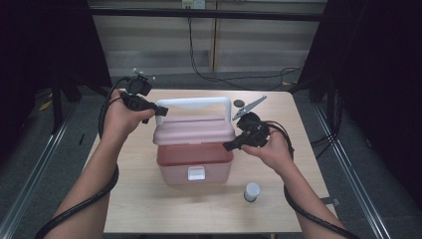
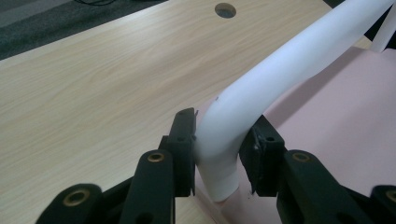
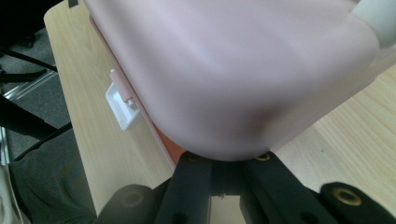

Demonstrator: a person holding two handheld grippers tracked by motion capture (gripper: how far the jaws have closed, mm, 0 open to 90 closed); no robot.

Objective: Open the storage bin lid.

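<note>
A pink box stands mid-table, with its pale lid (image 1: 194, 130) sitting over a darker base (image 1: 194, 162). A white latch (image 1: 196, 173) hangs on the front of the base. My left gripper (image 1: 159, 110) is shut on the left bend of the white handle (image 1: 194, 103). In the left gripper view both pads (image 2: 187, 140) press that handle (image 2: 280, 70). My right gripper (image 1: 228, 146) sits at the lid's front right corner with its jaws together. In the right gripper view its tips (image 3: 227, 161) are tucked under the lid (image 3: 243, 70), beside the latch (image 3: 122, 105).
A small white-capped bottle (image 1: 252, 191) stands on the wooden table (image 1: 149, 199), right of the box and near the front edge. A dark round hole (image 1: 239, 103) lies in the tabletop behind the box. Cables trail from both grippers off the table's sides.
</note>
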